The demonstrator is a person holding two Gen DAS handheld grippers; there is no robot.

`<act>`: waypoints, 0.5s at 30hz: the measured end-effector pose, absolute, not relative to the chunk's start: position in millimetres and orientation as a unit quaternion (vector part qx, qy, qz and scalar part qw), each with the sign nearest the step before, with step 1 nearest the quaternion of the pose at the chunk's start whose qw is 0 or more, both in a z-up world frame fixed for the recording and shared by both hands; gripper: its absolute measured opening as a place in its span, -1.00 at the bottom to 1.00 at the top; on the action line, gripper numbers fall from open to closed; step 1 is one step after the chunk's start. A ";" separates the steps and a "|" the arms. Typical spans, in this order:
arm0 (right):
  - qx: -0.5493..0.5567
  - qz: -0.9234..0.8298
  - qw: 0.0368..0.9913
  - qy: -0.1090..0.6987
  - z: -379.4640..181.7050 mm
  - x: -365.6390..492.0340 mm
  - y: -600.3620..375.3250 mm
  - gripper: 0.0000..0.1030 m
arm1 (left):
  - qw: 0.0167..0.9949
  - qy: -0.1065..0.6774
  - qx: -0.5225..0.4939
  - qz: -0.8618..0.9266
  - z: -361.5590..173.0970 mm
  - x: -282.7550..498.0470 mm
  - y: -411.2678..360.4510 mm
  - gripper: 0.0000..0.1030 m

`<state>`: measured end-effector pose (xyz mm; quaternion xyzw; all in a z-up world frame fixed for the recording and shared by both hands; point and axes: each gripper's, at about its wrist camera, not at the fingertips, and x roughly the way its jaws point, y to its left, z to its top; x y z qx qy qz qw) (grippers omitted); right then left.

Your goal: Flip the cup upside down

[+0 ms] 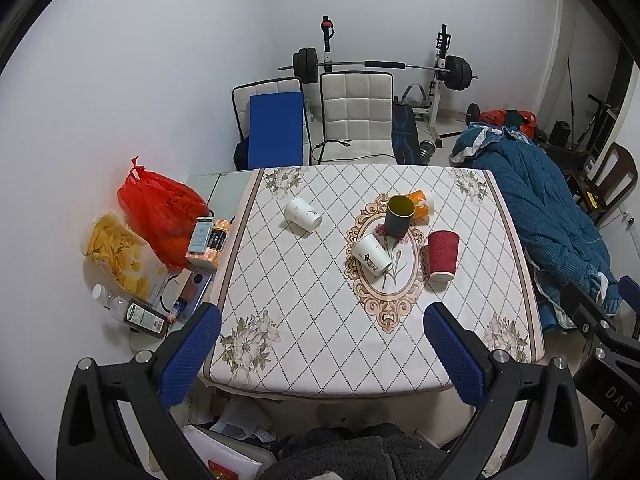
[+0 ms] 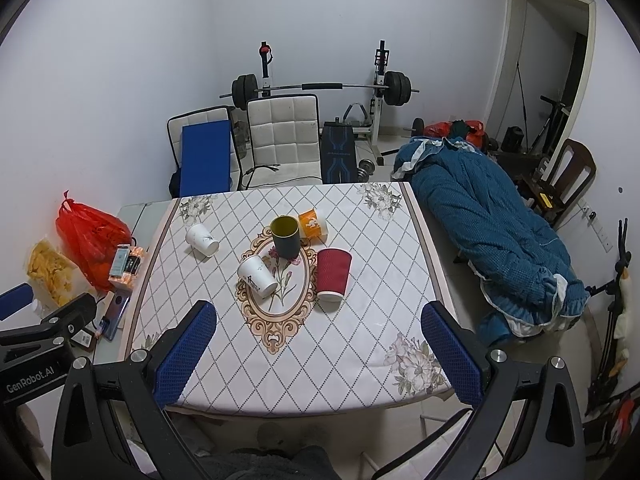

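Four cups (image 1: 372, 255) crowding dark cup (image 1: 399, 216)

The table (image 1: 304, 320) wears a white diamond-lattice cloth with flowers and a beige medallion. On it: a ribbed red cup (image 1: 443, 255), a dark cup (image 1: 399, 216) yellow inside, an orange cup (image 1: 423, 204), two white cups (image 1: 303, 214).

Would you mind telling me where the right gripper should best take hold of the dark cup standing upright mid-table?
Probably across the dark cup's side wall, near mid-height, coming in level from the near side. It stands upright, mouth up, and the orange cup lies close behind it. The right gripper is open.
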<state>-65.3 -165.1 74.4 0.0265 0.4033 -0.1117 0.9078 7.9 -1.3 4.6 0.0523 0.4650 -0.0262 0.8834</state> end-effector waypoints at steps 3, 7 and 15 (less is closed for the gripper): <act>0.026 -0.111 0.908 0.404 74.6 -65.3 -165.3 1.00 | 0.883 0.465 0.051 -0.027 5.2 9.2 -1.2 1.00; 0.027 -0.110 0.908 0.403 74.5 -63.9 -165.2 1.00 | 0.883 0.466 0.051 -0.026 4.7 11.9 -3.2 1.00; 0.027 -0.107 0.909 0.401 67.2 -52.7 -172.2 1.00 | 0.884 0.465 0.050 -0.023 4.4 25.8 -3.5 1.00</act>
